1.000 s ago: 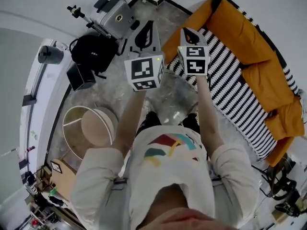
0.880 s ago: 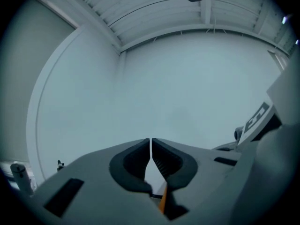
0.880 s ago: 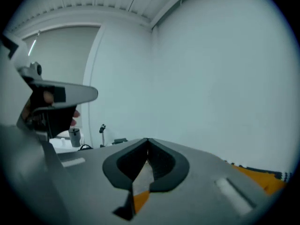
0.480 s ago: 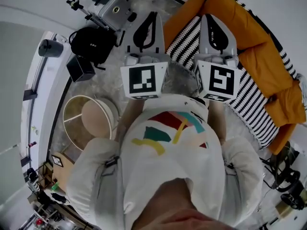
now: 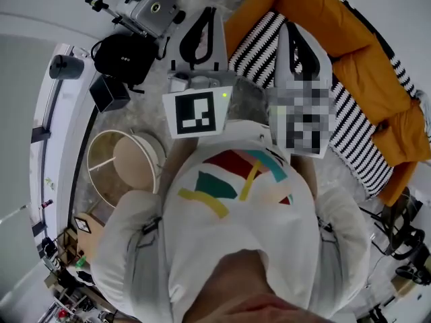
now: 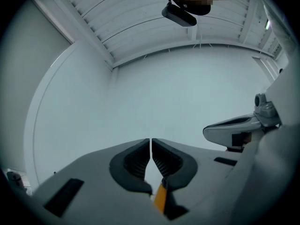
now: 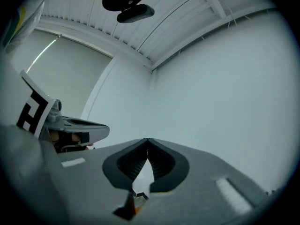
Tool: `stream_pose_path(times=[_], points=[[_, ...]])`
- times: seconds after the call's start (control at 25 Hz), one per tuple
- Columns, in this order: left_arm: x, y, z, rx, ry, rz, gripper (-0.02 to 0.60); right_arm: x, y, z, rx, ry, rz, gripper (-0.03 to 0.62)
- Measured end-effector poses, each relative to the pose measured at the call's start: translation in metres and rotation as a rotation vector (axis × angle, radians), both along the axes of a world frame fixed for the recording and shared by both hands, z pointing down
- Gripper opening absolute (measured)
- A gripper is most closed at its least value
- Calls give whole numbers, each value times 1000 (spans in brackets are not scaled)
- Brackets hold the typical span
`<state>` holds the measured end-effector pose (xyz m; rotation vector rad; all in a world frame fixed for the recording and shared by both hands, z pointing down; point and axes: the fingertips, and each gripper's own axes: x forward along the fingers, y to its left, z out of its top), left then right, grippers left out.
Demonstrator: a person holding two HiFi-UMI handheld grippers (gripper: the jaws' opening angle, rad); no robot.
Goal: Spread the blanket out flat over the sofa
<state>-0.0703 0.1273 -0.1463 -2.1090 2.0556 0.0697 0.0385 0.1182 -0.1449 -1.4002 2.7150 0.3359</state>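
Grey mottled floor (image 5: pixel 147 116) holds a round beige lampshade (image 5: pixel 124 170), black bag (image 5: pixel 124 56) and silver case (image 5: pixel 151 7); white walls (image 6: pixel 154 93) meet a ribbed ceiling (image 6: pixel 126 18).

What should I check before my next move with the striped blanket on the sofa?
1. Left gripper empty: ok, jaws together with nothing between them.
2. Right gripper empty: ok, shut with nothing held.
3. Blanket on the sofa: ok, it lies along the seat.
4. Blanket flat, no folds: cannot tell, the grippers cover part of it.
5. Grippers clear of the blanket: ok, both face the bare wall.
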Motion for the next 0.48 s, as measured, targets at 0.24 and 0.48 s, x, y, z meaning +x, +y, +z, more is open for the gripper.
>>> stream_pose_path(times=[0.24, 0.48], points=[[8, 3, 2, -5, -19, 16, 24, -1, 3, -4, 6, -14, -10, 5], [1, 6, 0, 3, -24, 5, 23, -5, 5, -5, 14, -14, -19, 5]])
